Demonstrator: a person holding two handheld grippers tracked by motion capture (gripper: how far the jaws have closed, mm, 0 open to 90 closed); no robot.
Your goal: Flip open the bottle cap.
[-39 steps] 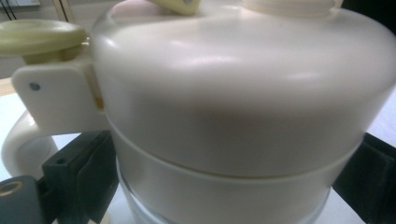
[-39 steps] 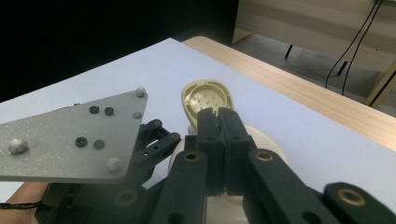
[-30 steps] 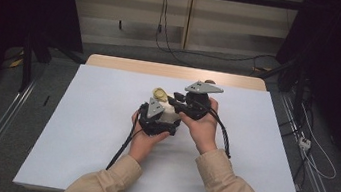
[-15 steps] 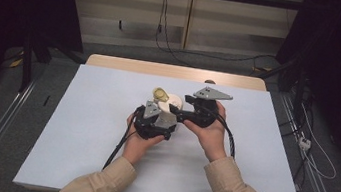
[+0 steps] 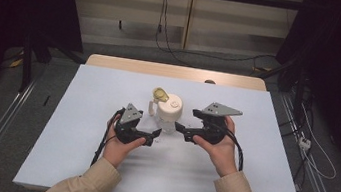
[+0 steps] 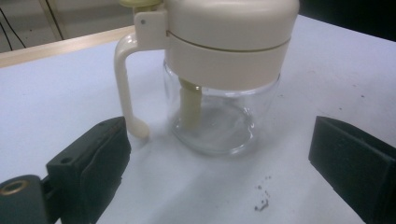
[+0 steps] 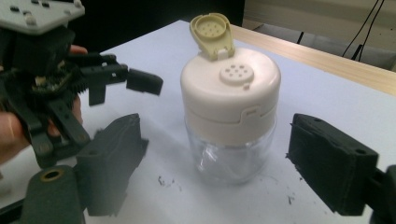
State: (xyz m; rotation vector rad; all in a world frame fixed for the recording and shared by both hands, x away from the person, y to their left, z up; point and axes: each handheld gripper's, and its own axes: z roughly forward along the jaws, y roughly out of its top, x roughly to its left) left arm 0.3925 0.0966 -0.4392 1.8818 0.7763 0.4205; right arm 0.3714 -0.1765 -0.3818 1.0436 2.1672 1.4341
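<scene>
A clear glass shaker jar (image 5: 168, 112) with a cream lid and side handle stands upright mid-table. Its yellowish flip cap (image 5: 160, 94) is hinged up, showing the sprinkle holes (image 7: 236, 73). My left gripper (image 5: 152, 136) sits just left of the jar and nearer the person, open and empty. In the left gripper view the jar (image 6: 224, 70) stands beyond the wide-spread jaws of that gripper (image 6: 219, 172). To the jar's right, my right gripper (image 5: 181, 130) is open too. The jar (image 7: 231, 116) stands just past its gripper (image 7: 233, 172), untouched. The left gripper (image 7: 135, 88) shows behind.
The white table top (image 5: 80, 113) has free room on all sides of the jar. A wooden strip (image 5: 177, 71) runs along the far edge. A few dark crumbs (image 7: 166, 181) lie near the jar. Cables (image 5: 101, 142) trail from the grippers toward the person.
Both grippers were bunched close at the jar before. They have since drawn apart and back toward the person, leaving the jar standing free between them.
</scene>
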